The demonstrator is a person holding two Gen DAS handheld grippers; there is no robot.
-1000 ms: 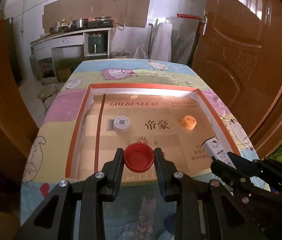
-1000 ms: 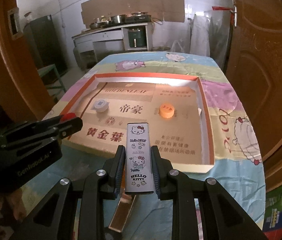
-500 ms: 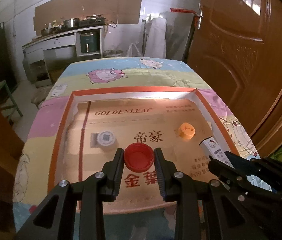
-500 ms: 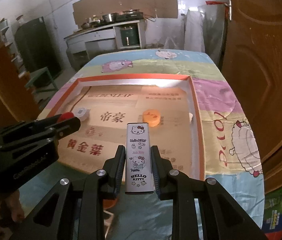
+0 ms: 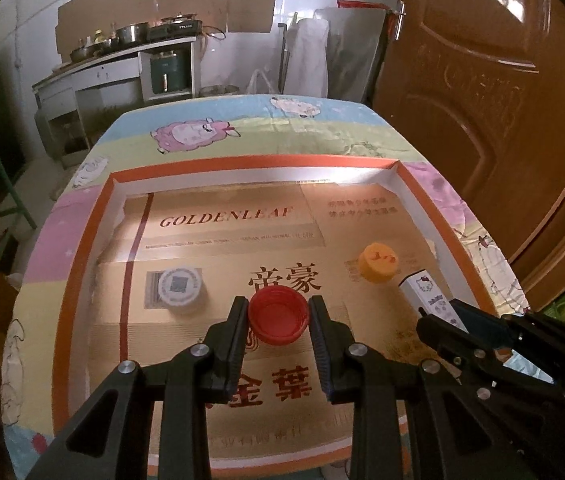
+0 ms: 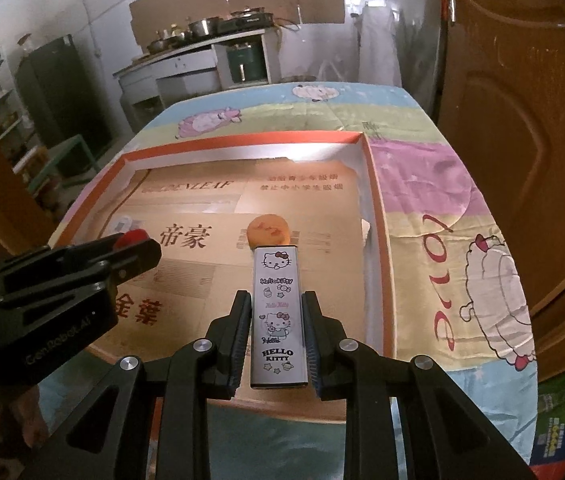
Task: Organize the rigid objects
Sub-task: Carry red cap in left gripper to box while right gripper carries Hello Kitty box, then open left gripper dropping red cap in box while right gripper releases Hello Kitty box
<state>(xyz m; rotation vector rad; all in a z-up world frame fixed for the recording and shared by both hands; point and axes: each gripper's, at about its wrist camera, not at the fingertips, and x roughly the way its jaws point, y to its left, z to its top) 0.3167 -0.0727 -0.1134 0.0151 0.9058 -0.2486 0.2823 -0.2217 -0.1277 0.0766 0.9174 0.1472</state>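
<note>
While both grippers hover over an orange-rimmed cardboard tray (image 5: 98, 216), each pinches one item.
Left gripper (image 5: 278, 320) clamps a red bottle cap (image 5: 278, 318); right gripper (image 6: 276, 332) clamps a Hello Kitty tin (image 6: 278, 312), behind an orange cap (image 6: 268, 230).

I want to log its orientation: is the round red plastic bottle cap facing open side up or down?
Open side up. The round red plastic bottle cap, clamped in the left gripper, shows its hollow inside.

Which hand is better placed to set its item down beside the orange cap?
Right, probably. Its gripper holds the tin pointing straight at the orange cap; the left gripper, with the red cap, sits nearer the white one.
</note>
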